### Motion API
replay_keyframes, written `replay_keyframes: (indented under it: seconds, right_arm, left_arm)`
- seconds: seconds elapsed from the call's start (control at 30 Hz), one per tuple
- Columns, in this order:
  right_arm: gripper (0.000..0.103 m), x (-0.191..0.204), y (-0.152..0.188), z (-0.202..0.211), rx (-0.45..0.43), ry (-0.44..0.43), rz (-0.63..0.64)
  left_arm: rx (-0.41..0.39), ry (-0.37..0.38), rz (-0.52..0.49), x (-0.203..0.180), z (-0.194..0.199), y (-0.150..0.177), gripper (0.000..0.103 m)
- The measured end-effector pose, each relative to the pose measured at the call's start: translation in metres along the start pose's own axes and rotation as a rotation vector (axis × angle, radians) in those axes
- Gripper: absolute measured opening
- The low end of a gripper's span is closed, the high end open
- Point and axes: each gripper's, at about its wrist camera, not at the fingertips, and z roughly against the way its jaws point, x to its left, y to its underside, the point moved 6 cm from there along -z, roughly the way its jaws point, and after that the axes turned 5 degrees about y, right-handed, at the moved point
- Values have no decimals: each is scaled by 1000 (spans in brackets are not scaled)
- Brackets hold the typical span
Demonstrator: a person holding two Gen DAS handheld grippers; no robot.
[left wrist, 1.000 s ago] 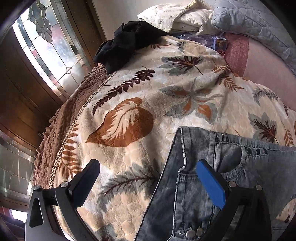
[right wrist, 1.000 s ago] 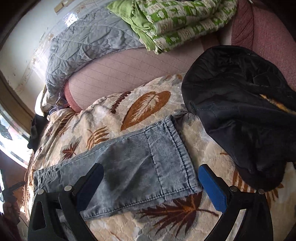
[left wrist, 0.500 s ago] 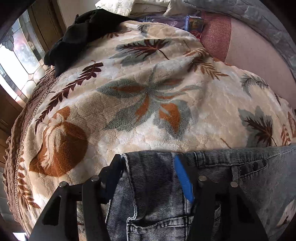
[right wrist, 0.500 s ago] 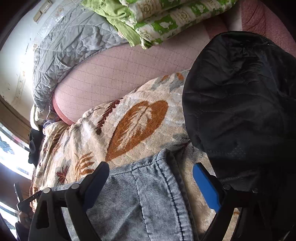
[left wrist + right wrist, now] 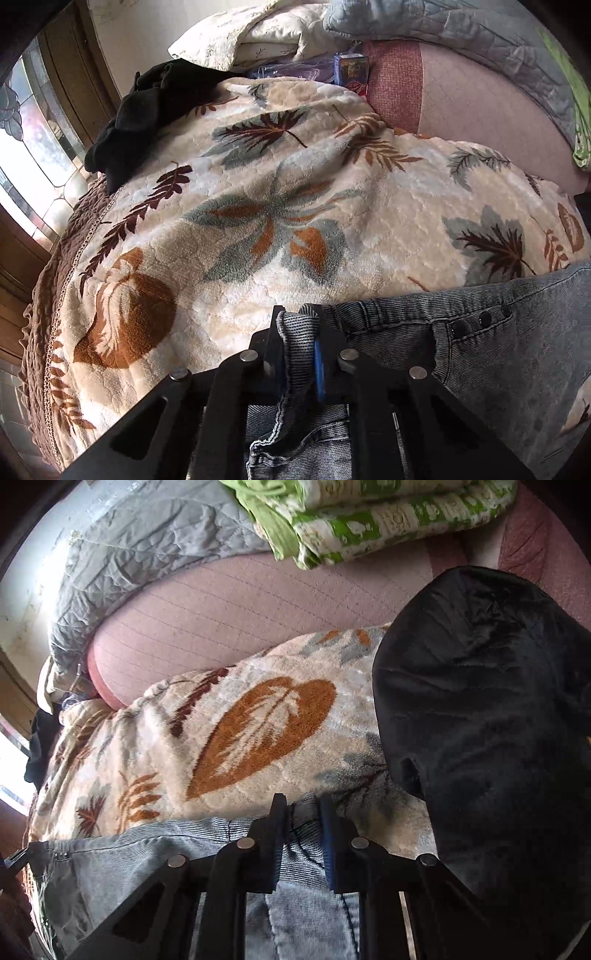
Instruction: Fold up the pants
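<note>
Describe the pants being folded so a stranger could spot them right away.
On the leaf-print blanket covering the bed lie grey washed-denim jeans. Unlike the black garments nearby, they are pale, ribbed, and pinched by both the left gripper and right gripper.

A home bedroom: a bed under a plush leaf-print blanket, pillows and folded quilts at the far end, a stained-glass window in wood on the left.

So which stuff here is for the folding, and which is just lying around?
For the job:
jeans
left gripper
right gripper

Just lying about:
black jacket
leaf blanket
green quilt
small box
</note>
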Motion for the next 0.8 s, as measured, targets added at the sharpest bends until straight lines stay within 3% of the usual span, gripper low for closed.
replay_keyframes:
  seconds: [0.2,0.4,0.6,0.8]
  right_arm:
    - [18,8,9,101,-125,-78,-46]
    - [18,16,51,201,-205,-140,-72]
    - [15,20,140,267,-195,-189,-33]
    - [15,22,252,287,-99,-220,18]
  left_arm:
    - [-141,66,15,6,83,-5,13]
    - [-267,103,9,21,177,31,13]
    - [-307,95,49,58,236,112,13]
    - [-220,35,25,78,229,226,13]
